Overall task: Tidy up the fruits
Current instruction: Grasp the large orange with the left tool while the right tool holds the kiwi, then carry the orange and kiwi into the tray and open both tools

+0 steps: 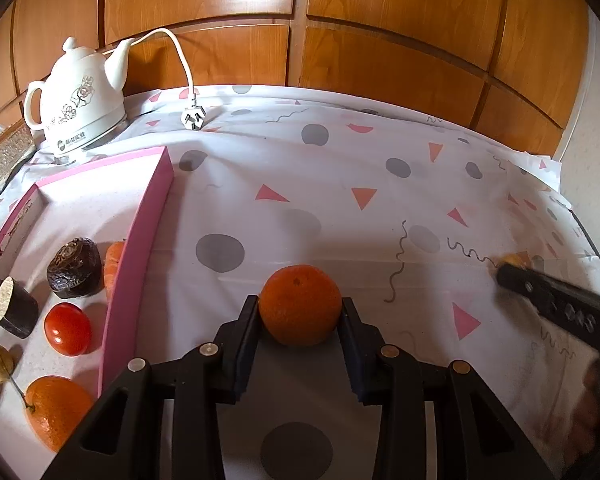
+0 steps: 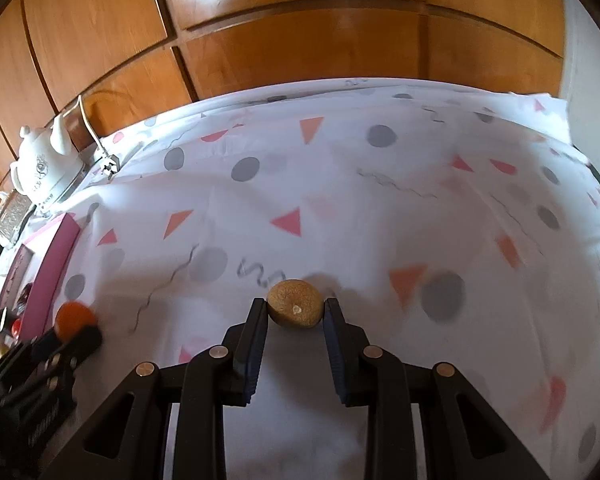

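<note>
the left claw point(image 1: 300, 308) is clamped on one orange point(image 1: 300, 304) above the bench point(image 1: 340, 208), and the pink tray point(image 1: 140, 240) lies just to its left, so the left claw is the nearer carrier. the right claw point(image 2: 296, 308) grips one small brown fruit point(image 2: 295, 307), with the tray well off to its left. the tray holds one more orange point(image 1: 56, 410), one tomato point(image 1: 68, 329) and one carrot point(image 1: 114, 266), among other produce.

Round orange point(image 1: 300, 304) between left tool's fingers, small brown round fruit point(image 2: 295, 305) between right tool's.
</note>
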Demonstrator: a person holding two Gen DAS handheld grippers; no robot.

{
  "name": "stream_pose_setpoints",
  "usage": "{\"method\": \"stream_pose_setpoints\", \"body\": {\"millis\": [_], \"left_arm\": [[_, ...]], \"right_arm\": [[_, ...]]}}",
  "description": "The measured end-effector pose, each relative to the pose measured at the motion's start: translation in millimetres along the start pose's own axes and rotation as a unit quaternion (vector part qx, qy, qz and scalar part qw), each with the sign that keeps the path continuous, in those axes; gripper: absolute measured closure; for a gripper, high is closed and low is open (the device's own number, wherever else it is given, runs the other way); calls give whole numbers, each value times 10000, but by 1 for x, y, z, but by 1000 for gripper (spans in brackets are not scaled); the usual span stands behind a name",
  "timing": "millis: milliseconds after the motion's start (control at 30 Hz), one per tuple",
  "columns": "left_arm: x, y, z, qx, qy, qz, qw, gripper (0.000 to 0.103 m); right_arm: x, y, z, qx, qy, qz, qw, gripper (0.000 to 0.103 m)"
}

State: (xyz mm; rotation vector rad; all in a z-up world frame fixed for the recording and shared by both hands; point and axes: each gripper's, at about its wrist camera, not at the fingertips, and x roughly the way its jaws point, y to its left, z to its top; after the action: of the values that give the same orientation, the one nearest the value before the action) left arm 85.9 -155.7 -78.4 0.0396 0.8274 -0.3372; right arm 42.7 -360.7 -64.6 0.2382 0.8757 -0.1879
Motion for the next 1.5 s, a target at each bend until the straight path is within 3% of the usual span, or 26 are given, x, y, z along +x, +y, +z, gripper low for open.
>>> {"method": "stream_pose_setpoints", "body": {"millis": [167,800,933,1067,1267,1500], "left_arm": [[1,-2,-3,73,-58,37,9999,64],[-2,-2,-2,38,-63,-6,10000,64],[-14,1,1,-103,20,-105,9999,65],[-43,5,5,-73,-190,-228,9995,65],[-81,34,8,-324,-366,-207,9986,65],[-100,94,-2,-778,-381,411,9954,65]], "right_arm": [[-7,-1,-25,-163,-216,-152,9995,74],[-4,8,-28,-378,-293,-476,9977,74],[-4,9,-28,-419,-303,-519,9973,74],[-4,10,-28,-449,-293,-561,9970,74],[-4,13,-27,-521,-234,-624,9964,74],[-9,34,-23,-746,-177,-408,9962,75]]}}
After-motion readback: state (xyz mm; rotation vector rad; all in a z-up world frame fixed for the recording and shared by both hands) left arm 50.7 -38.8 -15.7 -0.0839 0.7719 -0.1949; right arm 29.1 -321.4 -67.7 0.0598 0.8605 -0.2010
